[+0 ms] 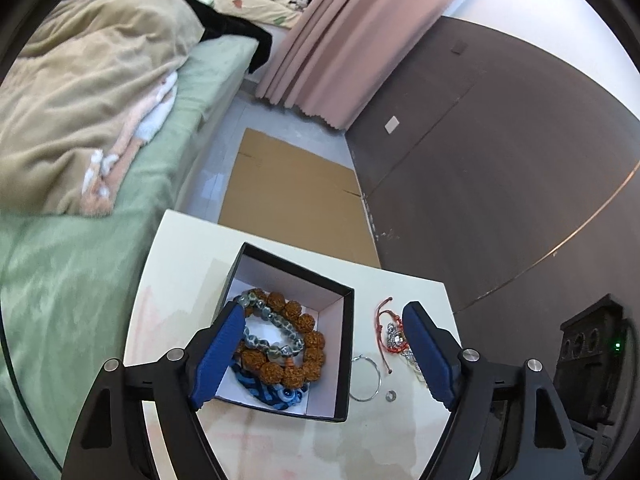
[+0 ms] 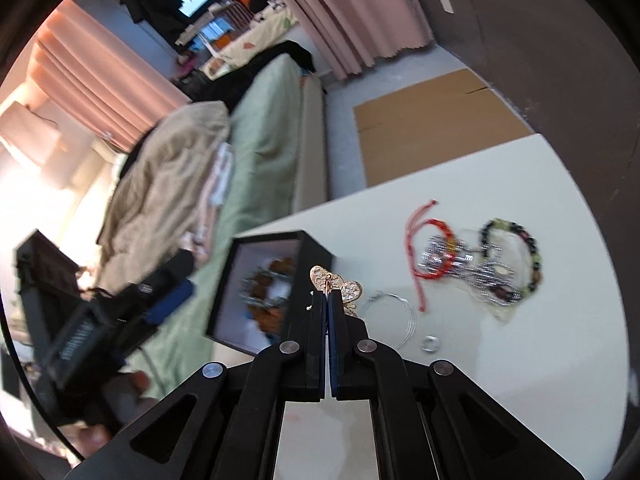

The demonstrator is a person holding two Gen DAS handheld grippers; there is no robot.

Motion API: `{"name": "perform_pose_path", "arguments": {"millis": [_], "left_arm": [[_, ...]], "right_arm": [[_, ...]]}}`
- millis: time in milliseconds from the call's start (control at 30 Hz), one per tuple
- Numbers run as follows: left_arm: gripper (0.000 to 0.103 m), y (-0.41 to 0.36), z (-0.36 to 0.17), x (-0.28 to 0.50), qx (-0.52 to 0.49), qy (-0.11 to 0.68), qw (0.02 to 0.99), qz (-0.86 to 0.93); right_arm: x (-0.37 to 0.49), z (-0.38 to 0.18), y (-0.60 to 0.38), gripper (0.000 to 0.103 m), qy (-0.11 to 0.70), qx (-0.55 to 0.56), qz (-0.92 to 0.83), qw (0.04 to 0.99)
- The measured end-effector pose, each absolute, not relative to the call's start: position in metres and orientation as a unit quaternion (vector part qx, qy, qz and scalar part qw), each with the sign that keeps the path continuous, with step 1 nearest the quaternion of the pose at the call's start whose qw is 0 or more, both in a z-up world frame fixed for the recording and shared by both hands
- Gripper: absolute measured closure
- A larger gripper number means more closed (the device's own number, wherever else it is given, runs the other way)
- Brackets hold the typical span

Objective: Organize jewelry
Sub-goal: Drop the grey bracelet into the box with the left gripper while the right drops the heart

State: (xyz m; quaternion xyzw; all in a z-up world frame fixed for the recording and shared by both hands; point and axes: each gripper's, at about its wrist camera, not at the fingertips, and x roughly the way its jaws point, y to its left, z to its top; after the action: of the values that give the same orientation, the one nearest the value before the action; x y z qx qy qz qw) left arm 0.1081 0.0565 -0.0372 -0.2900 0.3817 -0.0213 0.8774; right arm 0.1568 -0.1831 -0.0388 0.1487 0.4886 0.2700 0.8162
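Observation:
A black box (image 1: pixel 349 360) with a white inside stands on the white table (image 1: pixel 180 280). In it lie a brown bead bracelet (image 1: pixel 308 324), a grey glass bead bracelet (image 1: pixel 272 322) and a blue braided bracelet (image 1: pixel 276 396). My left gripper (image 1: pixel 324 308) hangs open over the box with nothing between its pads. My right gripper (image 2: pixel 328 296) is shut on a gold butterfly-shaped ornament (image 2: pixel 352 290), held above the table beside the box (image 2: pixel 316 252). Loose on the table lie a red cord bracelet (image 2: pixel 424 232), silver chains (image 2: pixel 460 264), a dark and green bead bracelet (image 2: pixel 532 248), a wire hoop (image 2: pixel 394 312) and a small ring (image 2: pixel 430 344).
A bed with a green sheet (image 1: pixel 60 280) and a beige blanket (image 1: pixel 92 80) runs along the table's left side. Flat cardboard (image 1: pixel 288 200) lies on the floor beyond the table, by a dark wall (image 1: pixel 500 160) and pink curtains (image 1: pixel 340 40).

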Motion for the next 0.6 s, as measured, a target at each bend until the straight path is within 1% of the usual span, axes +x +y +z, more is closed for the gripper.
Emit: {"name": "perform_pose_path", "arguments": {"millis": [433,600], "left_arm": [[0.022,0.084,-0.032,0.104,-0.308,0.360,0.880,0.012],[0.021,0.090,-0.034,0.106,-0.314,0.361,0.878,0.017]], "right_arm": [[0.164,-0.040,-0.139,0.100,0.471,0.199,0.339,0.790],[0.169,-0.045,-0.122,0.100,0.475,0.193,0.345,0.787]]}}
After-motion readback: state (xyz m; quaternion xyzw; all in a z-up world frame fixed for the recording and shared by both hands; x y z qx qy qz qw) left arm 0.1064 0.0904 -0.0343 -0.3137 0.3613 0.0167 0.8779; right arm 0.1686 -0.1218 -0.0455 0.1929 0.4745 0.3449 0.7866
